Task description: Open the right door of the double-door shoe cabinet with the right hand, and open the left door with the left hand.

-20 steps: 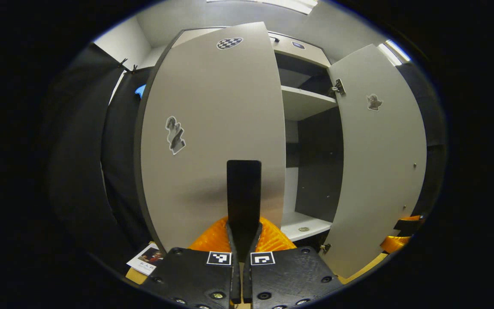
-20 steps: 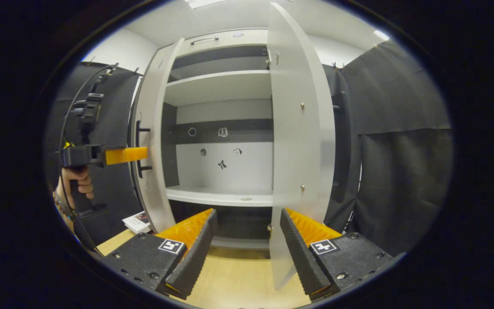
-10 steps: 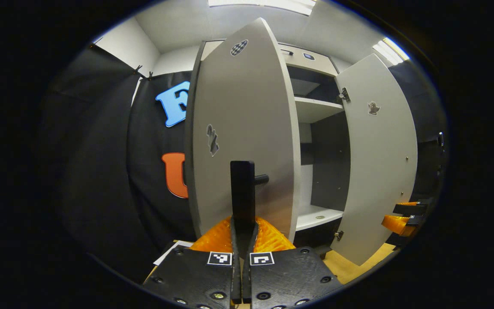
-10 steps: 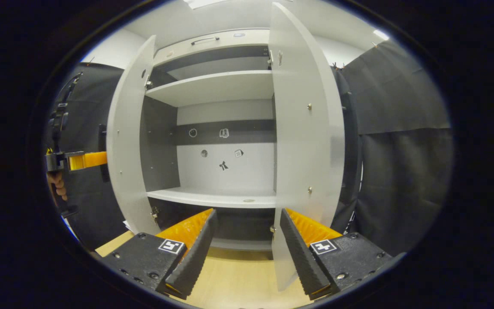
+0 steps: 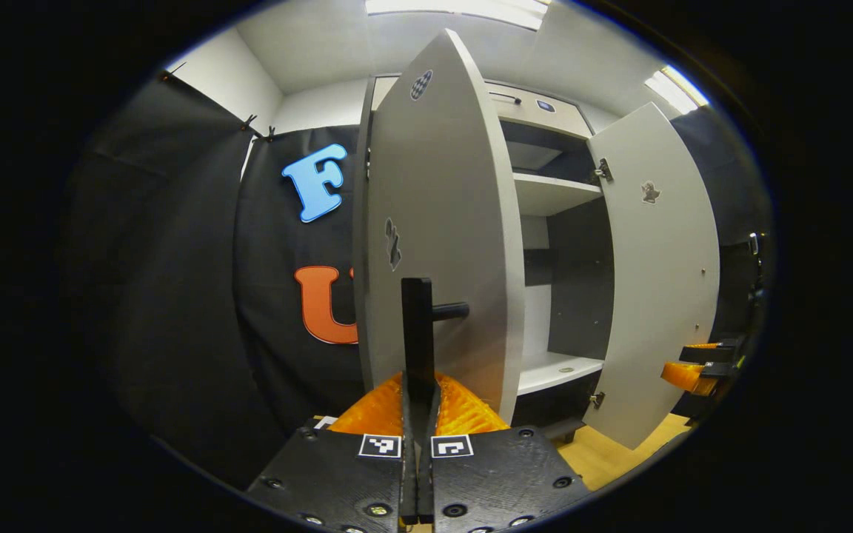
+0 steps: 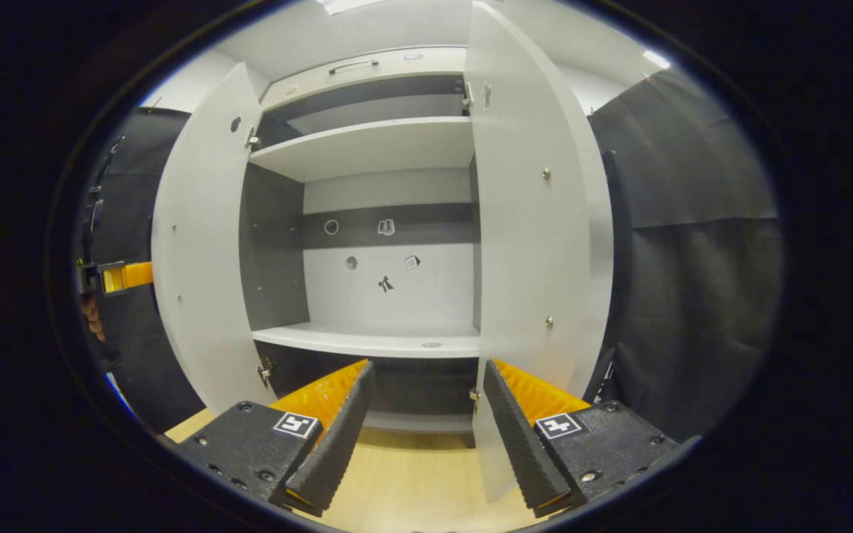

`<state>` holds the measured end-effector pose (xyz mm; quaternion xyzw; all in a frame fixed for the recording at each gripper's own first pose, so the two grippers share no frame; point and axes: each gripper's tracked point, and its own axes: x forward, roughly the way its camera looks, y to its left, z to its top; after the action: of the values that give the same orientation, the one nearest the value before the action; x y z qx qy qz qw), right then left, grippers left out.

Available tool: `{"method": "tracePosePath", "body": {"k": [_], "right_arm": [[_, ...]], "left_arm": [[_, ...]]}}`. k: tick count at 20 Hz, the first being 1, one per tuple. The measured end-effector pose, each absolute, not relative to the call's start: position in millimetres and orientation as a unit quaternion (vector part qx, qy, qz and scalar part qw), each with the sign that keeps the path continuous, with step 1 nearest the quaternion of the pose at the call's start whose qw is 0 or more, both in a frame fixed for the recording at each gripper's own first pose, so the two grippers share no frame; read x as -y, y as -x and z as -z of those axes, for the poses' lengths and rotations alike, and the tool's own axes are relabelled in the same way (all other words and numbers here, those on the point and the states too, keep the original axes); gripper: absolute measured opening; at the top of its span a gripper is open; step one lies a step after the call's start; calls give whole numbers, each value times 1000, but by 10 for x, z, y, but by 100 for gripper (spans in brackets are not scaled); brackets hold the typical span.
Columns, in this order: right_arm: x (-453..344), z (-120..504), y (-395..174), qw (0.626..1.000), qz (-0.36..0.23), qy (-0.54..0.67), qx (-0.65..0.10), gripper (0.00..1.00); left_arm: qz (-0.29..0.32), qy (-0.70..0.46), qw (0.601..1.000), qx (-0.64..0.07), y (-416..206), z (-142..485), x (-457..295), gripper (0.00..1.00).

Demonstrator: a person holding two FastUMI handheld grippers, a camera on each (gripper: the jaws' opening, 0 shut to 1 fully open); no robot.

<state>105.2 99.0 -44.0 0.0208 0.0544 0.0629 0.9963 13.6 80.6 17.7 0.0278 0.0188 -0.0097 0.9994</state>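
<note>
left door (image 5: 441,222) swung wider since before, left gripper (image 5: 417,385) jaws clamped on its handle (image 5: 417,326); right gripper (image 6: 426,414) jaws wide, empty

In the left gripper view we look from close up along the outer face of the left door (image 5: 441,244), cabinet interior at frame right. In the right gripper view we face the shelves (image 6: 375,148) squarely from farther back. Both share the shelves and both doors.

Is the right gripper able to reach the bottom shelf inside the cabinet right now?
Probably yes. The right gripper is open and faces the bottom shelf, with the left door and right door swung aside and nothing between.
</note>
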Motion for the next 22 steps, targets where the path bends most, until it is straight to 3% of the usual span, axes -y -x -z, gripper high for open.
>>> {"method": "tracePosePath", "body": {"k": [5,6,7,14,20,21,22], "right_arm": [[-1023,384,-1139,997,-62,-24,-41,92],[-1030,380,-1167,997,-61,-24,-41,92],[-1037,379,-1192,997,-60,-22,-41,92],[-1080,427,-1238,997,-58,-21,-50,92],[-1002,483,-1207,997,-48,-17,-53,92],[-981,494,-1214,997,-46,-16,-55,92],[-984,527,-1225,997,-48,-16,-60,92]], "left_arm": [[-30,-39,999,-11,-81,-185,-1277,0],[-42,-38,998,-12,-69,-185,-1397,11],[-53,-40,998,-10,-53,-194,-1532,0],[15,16,1000,5,-63,-188,-1591,0],[18,32,999,15,545,-181,-1280,0],[33,39,998,19,574,-194,-1073,11],[43,45,998,22,561,-171,-897,0]]}}
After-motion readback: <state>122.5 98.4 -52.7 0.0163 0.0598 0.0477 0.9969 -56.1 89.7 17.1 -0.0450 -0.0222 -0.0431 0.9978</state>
